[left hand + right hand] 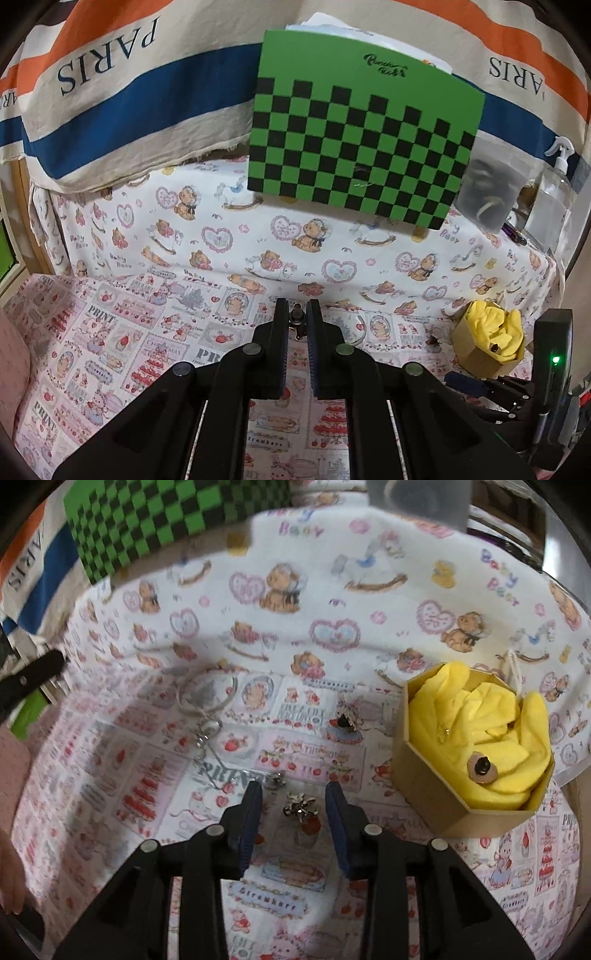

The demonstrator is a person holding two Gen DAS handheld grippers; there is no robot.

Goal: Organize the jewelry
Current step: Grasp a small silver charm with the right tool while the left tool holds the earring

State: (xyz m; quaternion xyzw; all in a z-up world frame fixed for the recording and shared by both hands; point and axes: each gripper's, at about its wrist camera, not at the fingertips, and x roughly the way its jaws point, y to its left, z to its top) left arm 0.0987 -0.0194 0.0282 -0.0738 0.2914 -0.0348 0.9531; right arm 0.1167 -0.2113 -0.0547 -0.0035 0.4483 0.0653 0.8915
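"PARIS" – striped cloth (110,92), "Baby Bear" – bear-print cloth (332,254)

Silver charm (300,804) on cloth; brown earring (482,767), perhaps, in hexagonal box (436,794).

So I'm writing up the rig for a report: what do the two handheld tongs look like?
Both are matte black plastic. The left tongs and right tongs each have two flat fingers lined with ribbed dark-blue pads, linkage arms with round silver pivot pins, and pale metal rails underneath. No cables or sleeves show.
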